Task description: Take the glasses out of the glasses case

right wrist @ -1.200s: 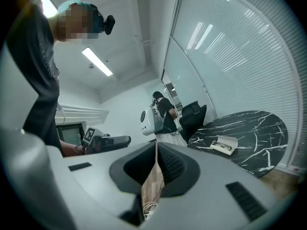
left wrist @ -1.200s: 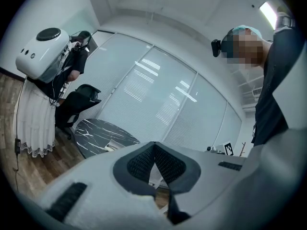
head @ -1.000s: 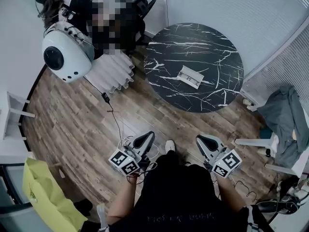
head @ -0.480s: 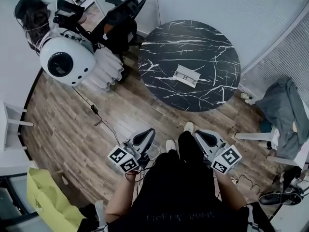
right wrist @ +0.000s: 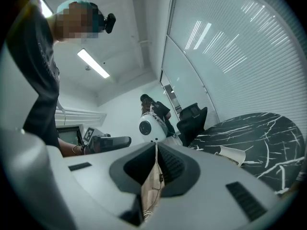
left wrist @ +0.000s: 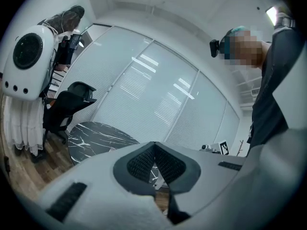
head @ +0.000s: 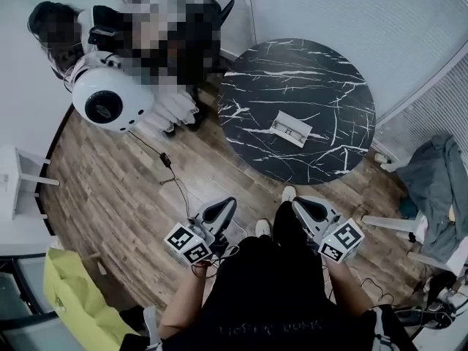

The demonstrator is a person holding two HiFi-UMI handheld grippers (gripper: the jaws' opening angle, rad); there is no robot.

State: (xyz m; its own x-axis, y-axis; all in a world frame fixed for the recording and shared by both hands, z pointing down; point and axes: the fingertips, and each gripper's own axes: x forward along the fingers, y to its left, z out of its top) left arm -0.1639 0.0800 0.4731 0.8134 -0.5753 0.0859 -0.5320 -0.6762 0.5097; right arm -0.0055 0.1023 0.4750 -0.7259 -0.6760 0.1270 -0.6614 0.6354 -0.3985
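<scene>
1. While the left gripper (head: 221,207) hangs at the lower middle of the head view, its jaws are pressed together with nothing between them.
2. To its right in the frame, the right gripper (head: 302,205) is closed and empty too; its own view shows only wooden floor (right wrist: 152,186) through the slit between the jaws.
3. Both grippers are held over the wooden floor, well apart from the work, and a loose cable (head: 170,168) trails across the boards toward the upper left.
4. Above them in the frame, the glasses case (head: 290,129) lies pale on the round black marble table (head: 322,72), right of the frame's centre. It looks open, but it is too small to tell whether the glasses show inside it.
5. The step in hand is most likely the approach. It goes best by stepping close enough that the case sits squarely between both grippers, rather than reaching from here.
6. Both sets of jaws need to part before they come down to the table.
7. One gripper would do well to pin the case's rim so it cannot slide on the smooth marble. The other can then take the glasses by the bridge or a temple, not the lenses, and lift them straight up.
</scene>
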